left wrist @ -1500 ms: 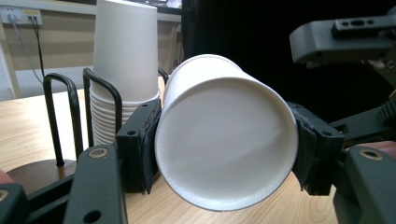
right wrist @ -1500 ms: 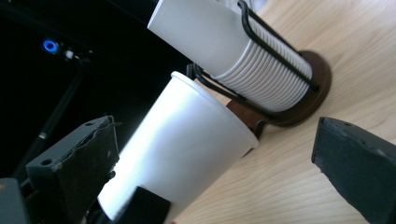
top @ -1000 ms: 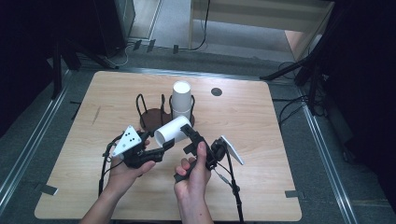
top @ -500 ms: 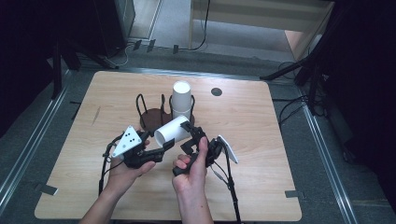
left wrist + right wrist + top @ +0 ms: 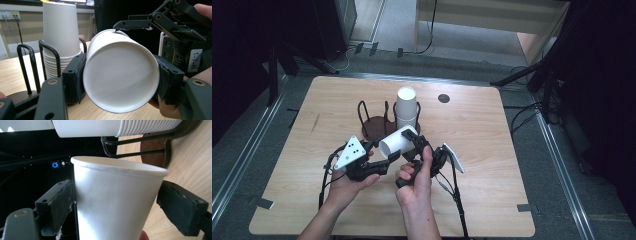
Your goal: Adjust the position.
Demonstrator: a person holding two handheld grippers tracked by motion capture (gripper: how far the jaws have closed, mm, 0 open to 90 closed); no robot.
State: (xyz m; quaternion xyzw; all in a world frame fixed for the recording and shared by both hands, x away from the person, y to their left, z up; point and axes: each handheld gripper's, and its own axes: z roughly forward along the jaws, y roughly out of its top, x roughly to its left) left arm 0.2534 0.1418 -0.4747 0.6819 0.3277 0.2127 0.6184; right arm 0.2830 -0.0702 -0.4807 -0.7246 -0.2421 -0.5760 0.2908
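Wooden table [image 5: 492,150], two hand-held grippers meeting over its middle, near the person's edge.

Left gripper [image 5: 120,82]: jaws closed on a single white paper cup [image 5: 121,75], one padded jaw pressed to each side of the cup near its base. The cup lies on its side between them, flat bottom facing back toward this gripper's camera, mouth pointing away. In the high view the same cup [image 5: 398,142] is held off the table, tilted, directly ahead of the left gripper [image 5: 384,157] and its grey three-cornered plate [image 5: 351,153].

Right gripper [image 5: 115,207]: jaws set wide, one on each side of the cup [image 5: 115,202] near its rim. The right-hand jaw stands clear of the cup wall with a visible gap; the left-hand jaw sits right against it, contact uncertain. Not clamped. In the left gripper view a thin black jaw tip of the right gripper [image 5: 136,23] rests at the cup's far rim.

Beyond the jaws: a stack of white paper cups [image 5: 406,108], upside down, standing in a black wire cup holder [image 5: 374,120] with a dark round base. The stack is just past the held cup, apart from it.

Small dark round disc [image 5: 443,98] on the table farther back, well apart from the grippers.
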